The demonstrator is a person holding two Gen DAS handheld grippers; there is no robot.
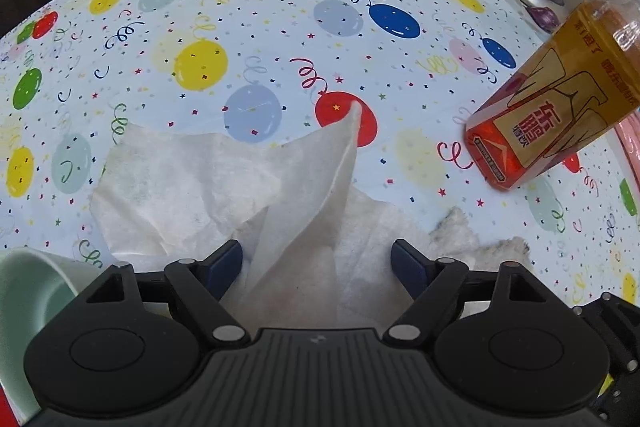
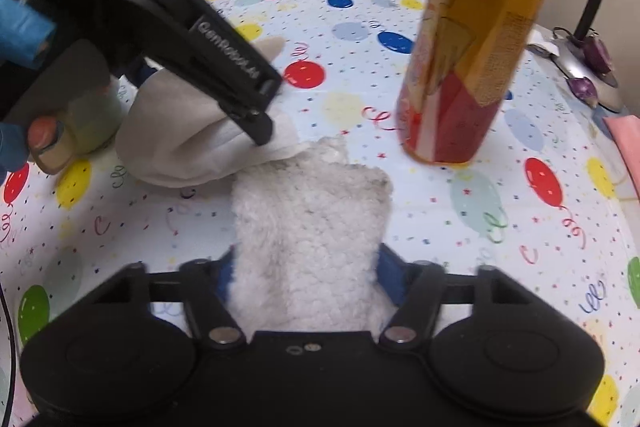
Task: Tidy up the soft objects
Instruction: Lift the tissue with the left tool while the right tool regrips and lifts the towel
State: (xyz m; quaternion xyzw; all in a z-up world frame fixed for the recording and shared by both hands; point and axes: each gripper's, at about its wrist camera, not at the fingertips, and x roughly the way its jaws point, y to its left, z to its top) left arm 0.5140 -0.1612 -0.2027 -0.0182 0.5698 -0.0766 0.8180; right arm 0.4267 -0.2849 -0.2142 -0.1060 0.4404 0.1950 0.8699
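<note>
A thin white cloth (image 1: pixel 208 187) lies rumpled on the balloon-print tablecloth (image 1: pixel 280 27), one corner folded up to a point. My left gripper (image 1: pixel 316 259) is over it with its jaws wide apart, the cloth lying loosely between the blue pads (image 1: pixel 226 263). In the right wrist view the left gripper (image 2: pixel 260 115) presses down onto that cloth (image 2: pixel 180 143). A fluffy white fleece piece (image 2: pixel 308 227) lies in front, and my right gripper (image 2: pixel 306 279) has its blue pads against both its sides. Its edge also shows in the left wrist view (image 1: pixel 472 239).
An orange and red drink bottle (image 2: pixel 464 67) stands right of the fleece, also in the left wrist view (image 1: pixel 560 107). A pale green cup (image 1: pixel 28 291) and a small figure (image 2: pixel 52 143) sit at the left. A lamp base (image 2: pixel 588 67) and a pink item (image 2: pixel 628 135) are at the right edge.
</note>
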